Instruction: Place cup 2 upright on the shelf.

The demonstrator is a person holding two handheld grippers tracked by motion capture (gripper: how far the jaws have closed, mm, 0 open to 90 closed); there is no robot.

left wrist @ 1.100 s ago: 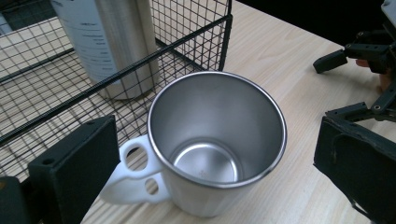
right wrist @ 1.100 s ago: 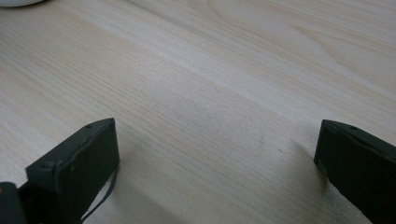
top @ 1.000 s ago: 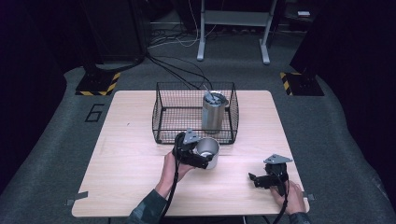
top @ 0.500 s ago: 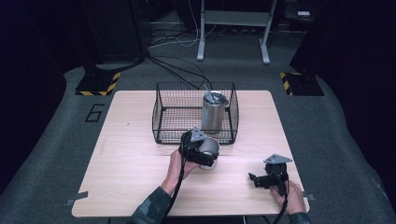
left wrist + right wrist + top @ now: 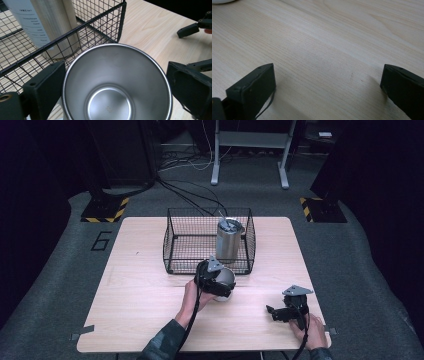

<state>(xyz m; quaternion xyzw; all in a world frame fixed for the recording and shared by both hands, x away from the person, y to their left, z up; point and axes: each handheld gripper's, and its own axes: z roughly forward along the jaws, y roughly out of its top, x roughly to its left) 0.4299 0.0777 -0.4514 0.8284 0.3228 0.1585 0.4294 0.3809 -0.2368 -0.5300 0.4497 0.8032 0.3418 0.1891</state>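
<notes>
left gripper (image 5: 216, 281) straddling the steel cup (image 5: 117, 82) just outside the wire basket (image 5: 172, 245), jaws wide and only one touching its rim, so closing off-centre could tip it; right gripper (image 5: 285, 312) open, empty, on the worktop (image 5: 140, 295).

Worktop (image 5: 150, 285) lit evenly from overhead; surroundings dark, near black. High view soft, low res. Steel cup (image 5: 117, 82) sharp, mild rim glare. Right claw (image 5: 328, 92) jaws blurred, casting soft shadows on wood.
</notes>
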